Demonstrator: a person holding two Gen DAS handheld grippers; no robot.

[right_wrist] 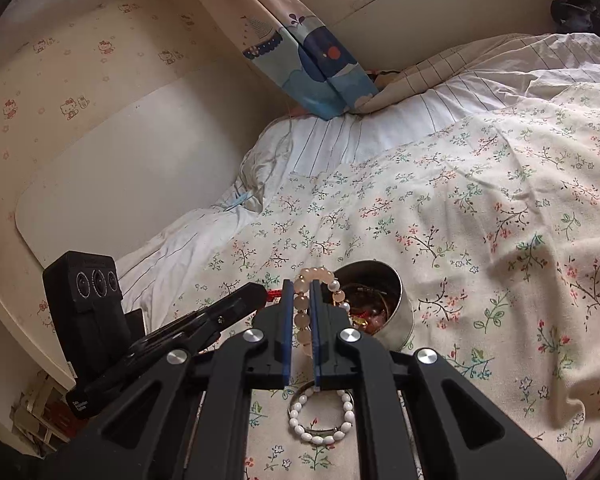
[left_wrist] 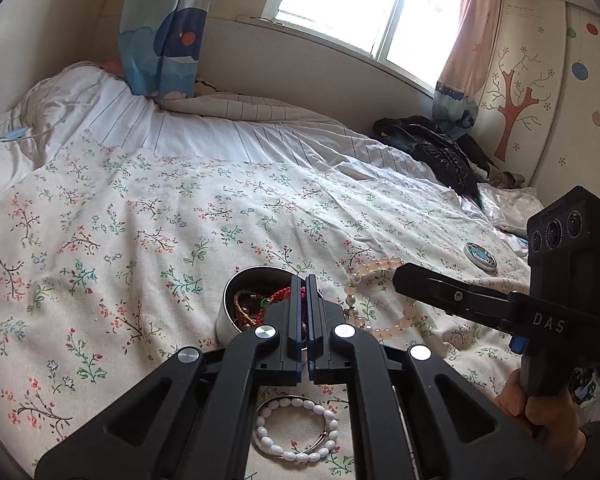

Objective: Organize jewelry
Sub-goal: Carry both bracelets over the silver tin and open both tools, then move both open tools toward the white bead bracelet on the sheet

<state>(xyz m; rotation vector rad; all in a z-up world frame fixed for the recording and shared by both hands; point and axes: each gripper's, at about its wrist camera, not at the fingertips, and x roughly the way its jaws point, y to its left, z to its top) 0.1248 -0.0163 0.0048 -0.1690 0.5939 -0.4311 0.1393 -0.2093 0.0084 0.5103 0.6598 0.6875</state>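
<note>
A round metal tin (left_wrist: 229, 304) (right_wrist: 396, 316) full of mixed jewelry stands on the floral bedspread. My left gripper (left_wrist: 305, 280) is shut, its tips over the tin's rim by a red beaded piece (left_wrist: 281, 294); whether it pinches that piece is unclear. My right gripper (right_wrist: 301, 286) is shut on a pink bead bracelet (right_wrist: 303, 312), held just left of the tin. The bracelet also shows in the left wrist view (left_wrist: 376, 266), trailing on the bed. A white bead bracelet (left_wrist: 296, 428) (right_wrist: 320, 412) lies on the bedspread near me.
A small round lid (left_wrist: 480, 256) with a blue pattern lies on the bed to the right. A black jacket (left_wrist: 432, 148) is heaped at the far right by the wardrobe. Striped bedding and pillows are bunched under the window.
</note>
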